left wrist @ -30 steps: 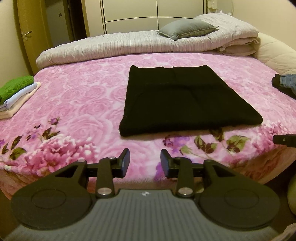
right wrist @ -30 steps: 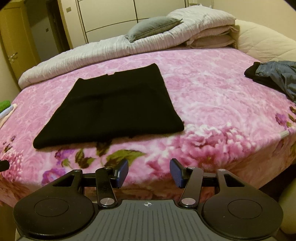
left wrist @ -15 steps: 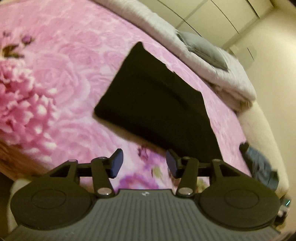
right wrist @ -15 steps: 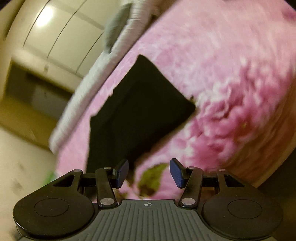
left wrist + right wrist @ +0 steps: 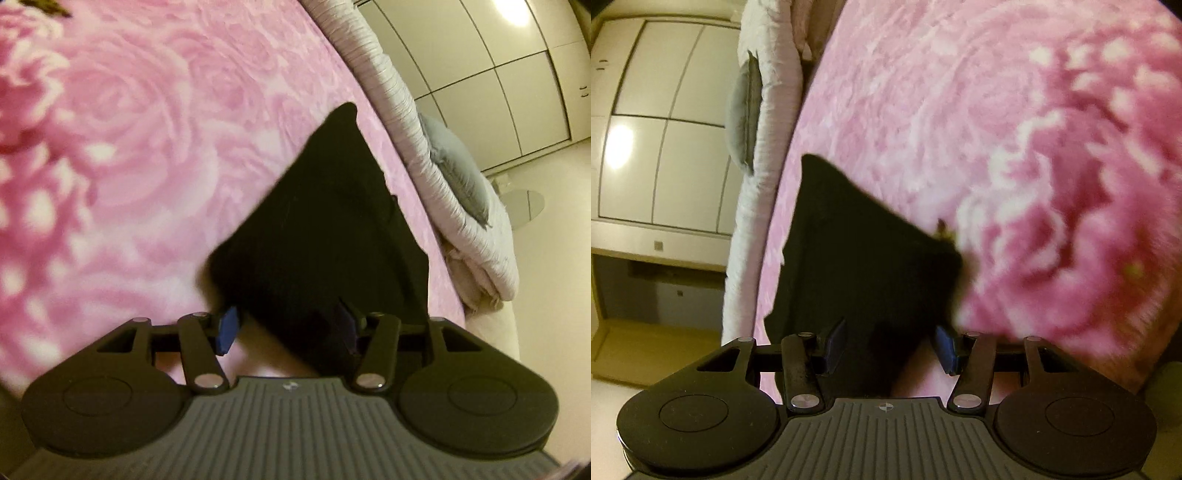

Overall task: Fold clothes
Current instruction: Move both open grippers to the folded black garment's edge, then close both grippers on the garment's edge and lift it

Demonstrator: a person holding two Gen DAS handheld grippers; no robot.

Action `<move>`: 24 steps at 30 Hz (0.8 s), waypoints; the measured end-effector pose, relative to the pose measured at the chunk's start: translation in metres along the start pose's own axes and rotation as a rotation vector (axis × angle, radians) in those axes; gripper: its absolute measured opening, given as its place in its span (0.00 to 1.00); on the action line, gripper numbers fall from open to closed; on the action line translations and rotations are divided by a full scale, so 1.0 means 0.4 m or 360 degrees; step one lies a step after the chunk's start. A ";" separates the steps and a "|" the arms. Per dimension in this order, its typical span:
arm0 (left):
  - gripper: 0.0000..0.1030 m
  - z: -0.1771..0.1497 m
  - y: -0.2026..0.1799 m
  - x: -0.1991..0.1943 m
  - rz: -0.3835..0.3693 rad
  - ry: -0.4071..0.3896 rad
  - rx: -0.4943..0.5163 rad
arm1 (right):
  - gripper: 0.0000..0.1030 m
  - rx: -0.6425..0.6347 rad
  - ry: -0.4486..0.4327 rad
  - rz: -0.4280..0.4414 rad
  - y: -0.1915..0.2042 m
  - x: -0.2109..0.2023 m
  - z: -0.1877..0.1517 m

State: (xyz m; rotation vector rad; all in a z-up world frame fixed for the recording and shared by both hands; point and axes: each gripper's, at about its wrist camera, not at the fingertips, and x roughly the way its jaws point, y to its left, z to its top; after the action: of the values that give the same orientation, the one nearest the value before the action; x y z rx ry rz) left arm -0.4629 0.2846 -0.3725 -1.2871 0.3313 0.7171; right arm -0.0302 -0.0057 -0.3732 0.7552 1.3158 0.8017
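A folded black garment lies flat on the pink floral bedspread. In the left wrist view its near left corner reaches down between the fingers of my left gripper, which stands open and rolled to one side. In the right wrist view the same black garment has its near right corner between the fingers of my right gripper, also open and rolled the other way. The blue pads are wide apart around the cloth edge. Both views are blurred.
A rolled pale quilt with a grey pillow lies along the far side of the bed. White wardrobe doors stand behind it. The bedspread extends wide on either side of the garment.
Both grippers have dropped from in front of the bed toward the garment's near corners, each rolling outward. The cloth edge now sits between the open fingers; the garment itself has not moved.
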 end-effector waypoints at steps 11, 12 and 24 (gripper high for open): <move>0.08 0.004 -0.028 -0.039 -0.0047 -0.0083 0.0260 | 0.08 -0.0394 -0.0089 0.0005 0.064 -0.011 0.008; 0.08 -0.001 -0.032 -0.053 -0.0057 -0.0092 0.0282 | 0.08 -0.0425 -0.0098 0.0015 0.073 -0.024 0.000; 0.07 -0.138 0.001 -0.321 -0.0137 -0.0093 0.0397 | 0.09 -0.0487 0.0060 0.0108 0.024 -0.294 -0.089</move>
State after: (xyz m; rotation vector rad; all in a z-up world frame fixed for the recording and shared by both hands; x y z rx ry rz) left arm -0.5497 0.1940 -0.3112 -1.0359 0.3060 0.6184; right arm -0.0755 -0.0997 -0.3073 0.5445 1.1705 1.0485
